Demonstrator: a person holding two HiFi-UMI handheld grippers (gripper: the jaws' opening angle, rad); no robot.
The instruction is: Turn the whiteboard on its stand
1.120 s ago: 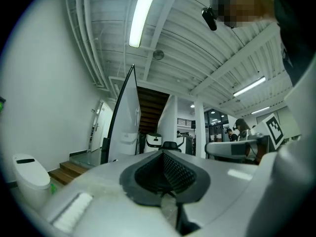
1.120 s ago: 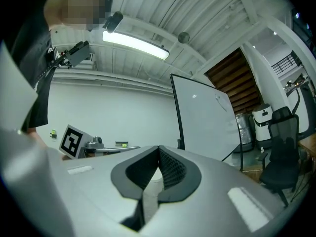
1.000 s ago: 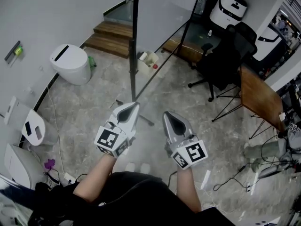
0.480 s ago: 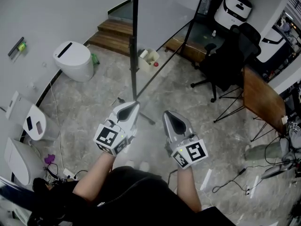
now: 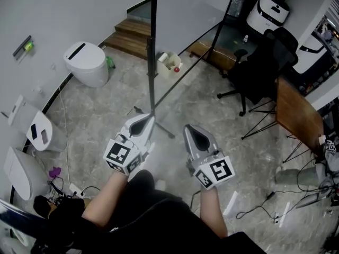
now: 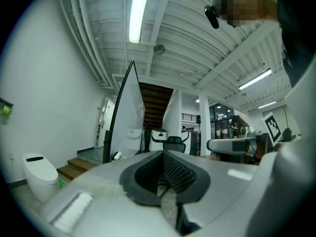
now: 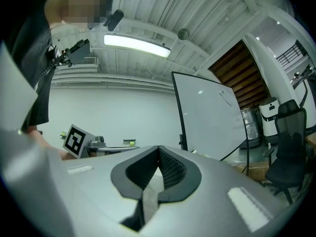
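Note:
The whiteboard (image 5: 185, 9) stands on a black stand (image 5: 152, 52) ahead of me, its grey-white face running off the top of the head view. My left gripper (image 5: 149, 117) points at the foot of the stand pole, short of it, and is shut with nothing in it. To its right my right gripper (image 5: 189, 129) is also shut and holds nothing. In the right gripper view the whiteboard (image 7: 212, 117) shows its face beyond the closed right gripper (image 7: 158, 147). The left gripper view has the whiteboard (image 6: 126, 117) nearly edge-on past the closed left gripper (image 6: 162, 152).
A white toilet-like unit (image 5: 85, 62) stands at the left wall, with wooden steps (image 5: 130, 36) behind it. A small box of items (image 5: 169, 63) sits by the stand's legs. A black office chair (image 5: 259, 67) and a wooden table (image 5: 296, 112) are at the right; cables (image 5: 254, 205) lie on the floor.
Both grippers stay shut and almost in place. The room has drifted slightly in the head view as the camera shifted.

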